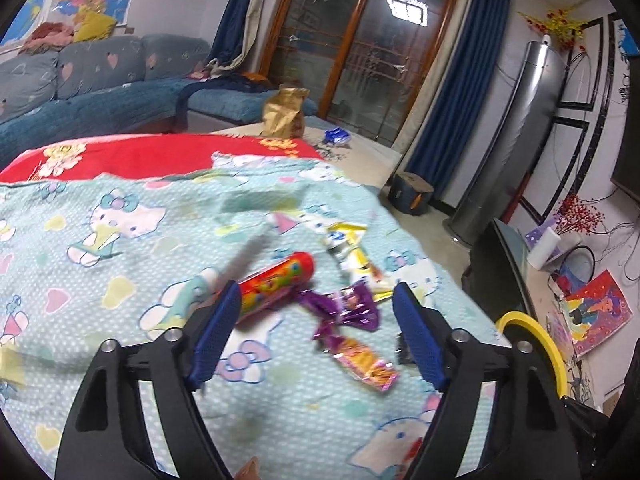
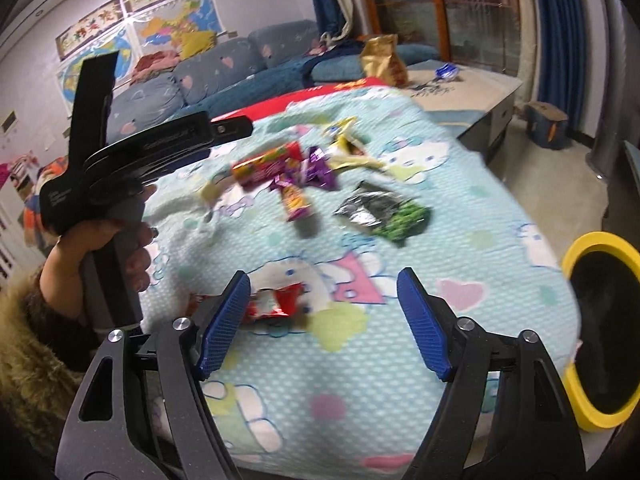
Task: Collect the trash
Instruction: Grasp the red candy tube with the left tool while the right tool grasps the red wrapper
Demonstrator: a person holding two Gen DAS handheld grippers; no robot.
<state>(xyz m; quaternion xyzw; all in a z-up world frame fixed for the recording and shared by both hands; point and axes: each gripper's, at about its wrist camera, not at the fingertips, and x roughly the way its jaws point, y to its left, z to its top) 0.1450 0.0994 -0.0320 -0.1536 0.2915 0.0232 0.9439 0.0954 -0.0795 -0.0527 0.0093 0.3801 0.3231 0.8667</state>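
Trash lies on a light-blue cartoon blanket (image 1: 120, 240). In the left wrist view a red snack tube (image 1: 276, 280), a purple wrapper (image 1: 348, 308), an orange-pink wrapper (image 1: 364, 364) and a yellow wrapper (image 1: 352, 248) lie just ahead of my open, empty left gripper (image 1: 316, 320). In the right wrist view my open, empty right gripper (image 2: 324, 312) hovers over the blanket (image 2: 360, 380); a red-white wrapper (image 2: 276, 304) lies by its left finger. Farther off lie the red tube (image 2: 268, 166), purple wrappers (image 2: 312, 172), and a silver-green bag (image 2: 384, 212). A yellow-rimmed bin (image 2: 600, 340) stands at right.
The hand-held left gripper's body (image 2: 120, 168) rises at the left of the right wrist view. A gold bag (image 1: 284, 112) and a blue wrapper (image 1: 336, 136) sit on the far table. A blue sofa (image 1: 100, 80), a tall fan (image 1: 516, 140) and a floor box (image 1: 412, 196) stand beyond.
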